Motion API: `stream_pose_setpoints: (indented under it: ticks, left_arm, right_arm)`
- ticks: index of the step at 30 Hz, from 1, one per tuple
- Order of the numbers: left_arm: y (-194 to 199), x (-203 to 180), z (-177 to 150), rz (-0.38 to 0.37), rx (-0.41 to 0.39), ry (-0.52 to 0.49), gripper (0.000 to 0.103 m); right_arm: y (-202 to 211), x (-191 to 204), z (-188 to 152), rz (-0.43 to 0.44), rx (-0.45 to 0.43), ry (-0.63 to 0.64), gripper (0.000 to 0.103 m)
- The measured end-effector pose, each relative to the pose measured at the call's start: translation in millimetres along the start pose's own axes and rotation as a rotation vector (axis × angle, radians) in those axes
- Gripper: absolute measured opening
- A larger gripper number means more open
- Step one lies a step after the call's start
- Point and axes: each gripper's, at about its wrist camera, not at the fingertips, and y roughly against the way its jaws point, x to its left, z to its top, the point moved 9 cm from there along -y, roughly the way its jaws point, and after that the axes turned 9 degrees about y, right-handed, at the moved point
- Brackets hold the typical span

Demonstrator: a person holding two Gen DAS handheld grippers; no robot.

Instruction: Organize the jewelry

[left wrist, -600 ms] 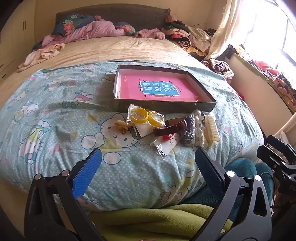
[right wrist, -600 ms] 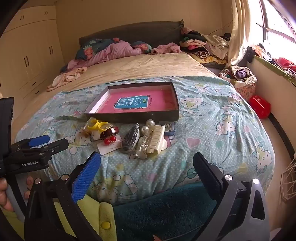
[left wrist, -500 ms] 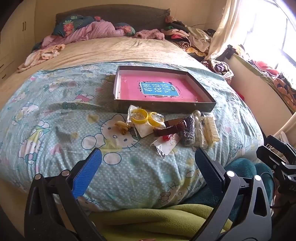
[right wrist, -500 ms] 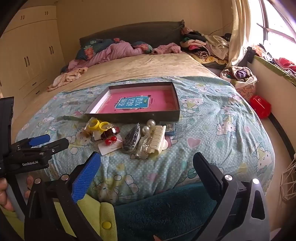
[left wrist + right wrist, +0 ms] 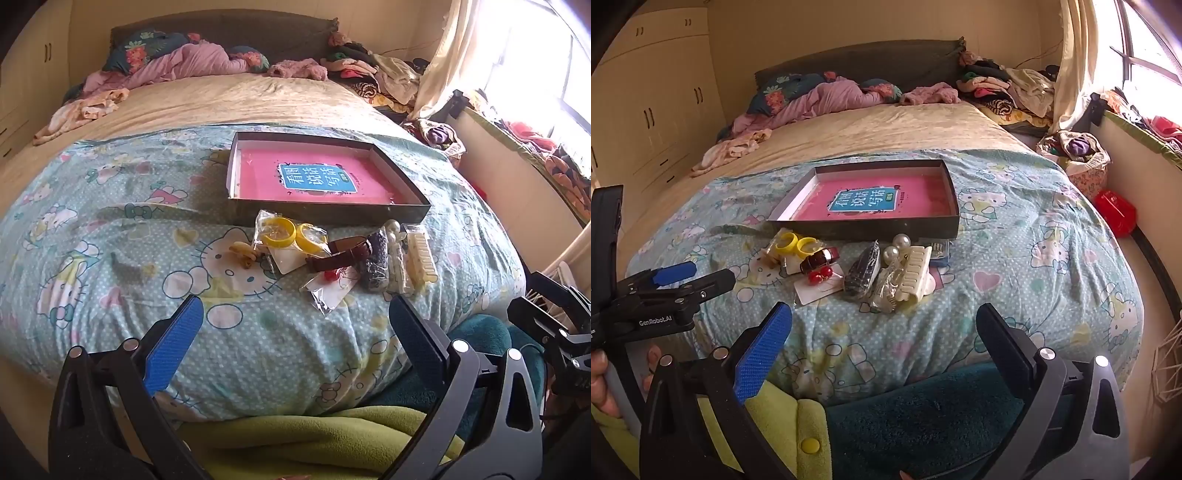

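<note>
While both tools hang low at the bottom of their frames, the left gripper (image 5: 295, 321) and the right gripper (image 5: 884, 319) each have their fingers spread wide with nothing between them, held above the near edge of the quilt (image 5: 110, 240) without touching it. The jewelry lies in a loose cluster at the centre of each frame, just in front of the shallow box (image 5: 402, 212), whose pink floor carries a blue label. In the left view, two yellow bangles (image 5: 280, 232) in a clear bag sit at the left of the cluster, touching the box's front wall or very nearly so; a brown strap (image 5: 341, 254) lies right of them, with red earrings (image 5: 332, 275) on a white card just below it. Farther right come a dark beaded piece (image 5: 376, 258), pearls (image 5: 392, 226) and a cream hair clip (image 5: 421, 256), side by side. A small yellow clip (image 5: 242, 253) rests alone at the left of the group. In the right view the left gripper also shows at the left edge of the frame, held by a hand (image 5: 600, 384). Crumpled clothes (image 5: 1004, 88) are heaped in the upper right of the frame.
</note>
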Motion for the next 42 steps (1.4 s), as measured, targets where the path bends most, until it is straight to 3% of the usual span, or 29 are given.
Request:
stream_pose_setpoints:
  ticks: [42]
  left_arm:
    - [7.4,-1.0,5.9,-0.002,0.000,0.001,0.094]
  right_arm:
    - [-0.9,9.4,1.0,0.019,0.003,0.011,0.099]
